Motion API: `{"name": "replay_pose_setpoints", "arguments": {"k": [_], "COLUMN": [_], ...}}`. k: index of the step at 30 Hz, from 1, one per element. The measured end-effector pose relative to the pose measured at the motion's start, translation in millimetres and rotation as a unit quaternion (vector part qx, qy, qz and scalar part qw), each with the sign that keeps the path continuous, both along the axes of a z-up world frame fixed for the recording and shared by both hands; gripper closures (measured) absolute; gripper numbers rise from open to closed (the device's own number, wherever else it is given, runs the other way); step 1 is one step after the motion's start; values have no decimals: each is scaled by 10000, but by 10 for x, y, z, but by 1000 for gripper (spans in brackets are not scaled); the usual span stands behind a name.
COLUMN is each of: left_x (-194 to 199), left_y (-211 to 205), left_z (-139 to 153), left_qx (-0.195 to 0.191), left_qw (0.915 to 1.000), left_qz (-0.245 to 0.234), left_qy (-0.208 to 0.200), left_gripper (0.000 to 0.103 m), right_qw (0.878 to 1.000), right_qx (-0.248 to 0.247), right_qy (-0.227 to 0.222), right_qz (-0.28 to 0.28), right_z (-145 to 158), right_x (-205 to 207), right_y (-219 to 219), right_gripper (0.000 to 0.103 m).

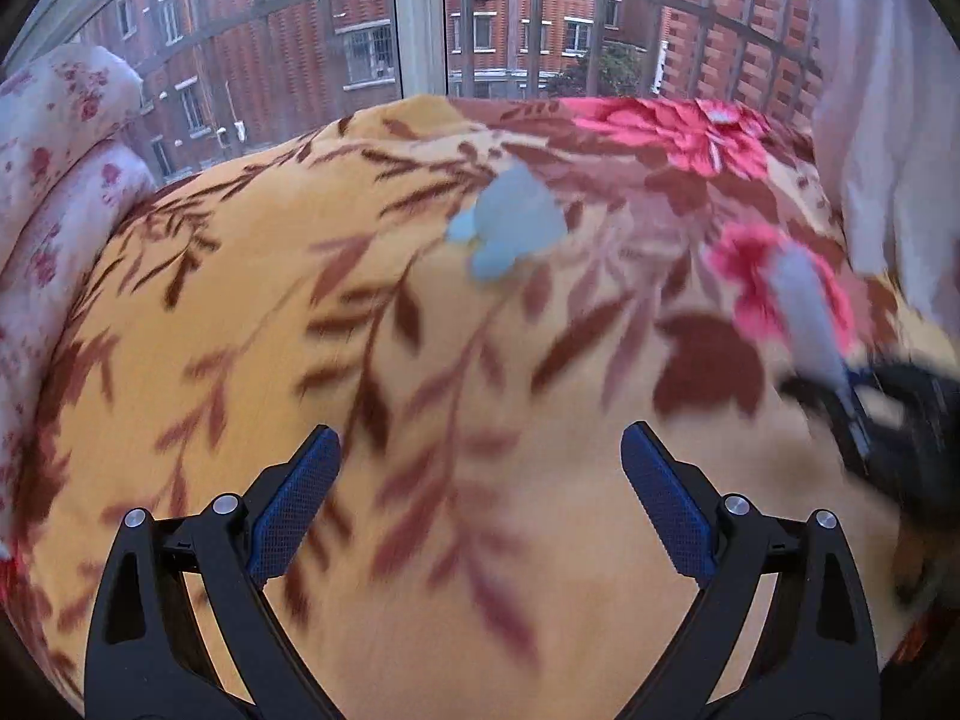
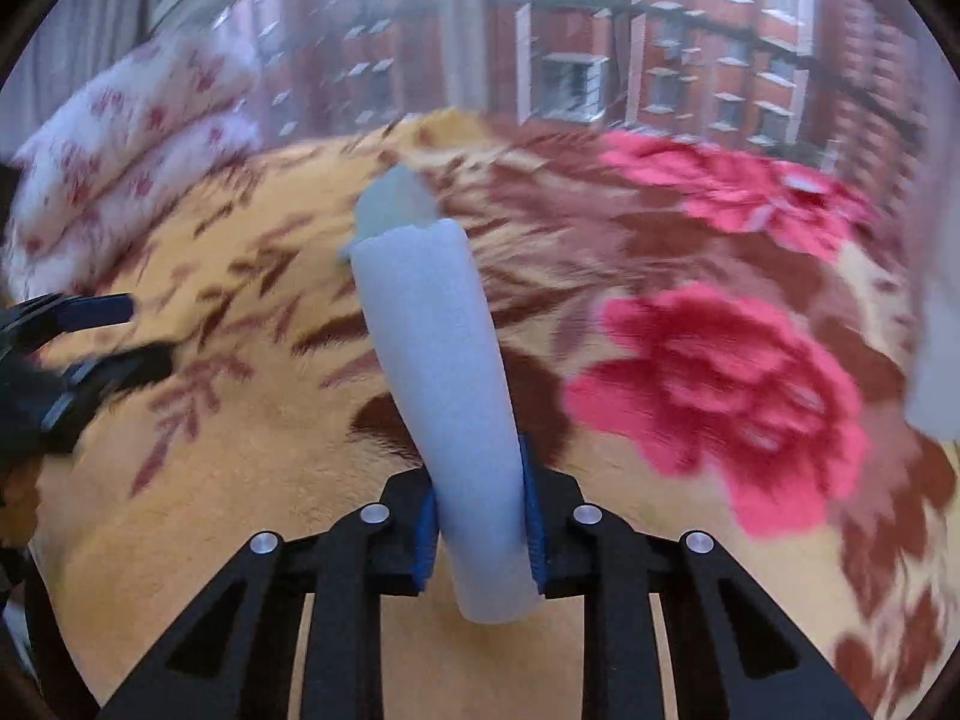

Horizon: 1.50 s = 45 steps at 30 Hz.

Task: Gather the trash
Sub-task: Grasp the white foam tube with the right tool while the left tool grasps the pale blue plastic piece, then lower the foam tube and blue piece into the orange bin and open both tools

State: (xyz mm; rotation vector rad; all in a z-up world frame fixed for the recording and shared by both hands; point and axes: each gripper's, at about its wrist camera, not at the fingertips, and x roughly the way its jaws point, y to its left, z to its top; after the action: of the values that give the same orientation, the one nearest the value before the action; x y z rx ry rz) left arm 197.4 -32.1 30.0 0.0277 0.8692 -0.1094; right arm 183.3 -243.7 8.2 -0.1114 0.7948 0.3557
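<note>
My right gripper (image 2: 478, 516) is shut on a long pale blue foam piece (image 2: 444, 396) that stands up between its blue pads above the floral blanket (image 2: 240, 480). In the left wrist view the same foam piece (image 1: 807, 312) and the right gripper (image 1: 852, 414) show blurred at the right. My left gripper (image 1: 480, 456) is open and empty above the blanket (image 1: 270, 300). A crumpled pale blue scrap (image 1: 510, 222) lies on the blanket ahead of it, also seen behind the foam tip in the right wrist view (image 2: 393, 201). Another small pale scrap (image 1: 723, 114) lies on the far red flower.
Folded white bedding with red flowers (image 1: 54, 168) is stacked at the left. A barred window (image 1: 420, 18) with brick buildings outside runs behind the bed. A pale curtain (image 1: 888, 120) hangs at the right. The left gripper (image 2: 90, 336) shows at the left edge of the right wrist view.
</note>
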Motion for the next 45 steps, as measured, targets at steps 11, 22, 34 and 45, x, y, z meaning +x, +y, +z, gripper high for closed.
{"name": "replay_pose_setpoints", "arguments": {"k": [11, 22, 34, 45], "left_x": [1509, 1757, 678, -1449], "left_y": [-226, -71, 394, 357], "left_z": [73, -146, 145, 566], "left_qx": [-461, -413, -939, -569], "left_qw": [9908, 9870, 9936, 9933], "left_qz": [1025, 1160, 604, -293], "left_qy": [750, 1034, 193, -961], "left_gripper": [11, 71, 91, 91], "right_qw": [9974, 9956, 9958, 9955], "right_qx": [559, 861, 630, 420], "right_qy": [-232, -41, -135, -827], "right_qz": [-400, -361, -644, -176], "right_z": [17, -58, -50, 502], "right_x": [-89, -58, -77, -962], "right_y": [-258, -322, -312, 107], "right_gripper": [79, 79, 79, 79]}}
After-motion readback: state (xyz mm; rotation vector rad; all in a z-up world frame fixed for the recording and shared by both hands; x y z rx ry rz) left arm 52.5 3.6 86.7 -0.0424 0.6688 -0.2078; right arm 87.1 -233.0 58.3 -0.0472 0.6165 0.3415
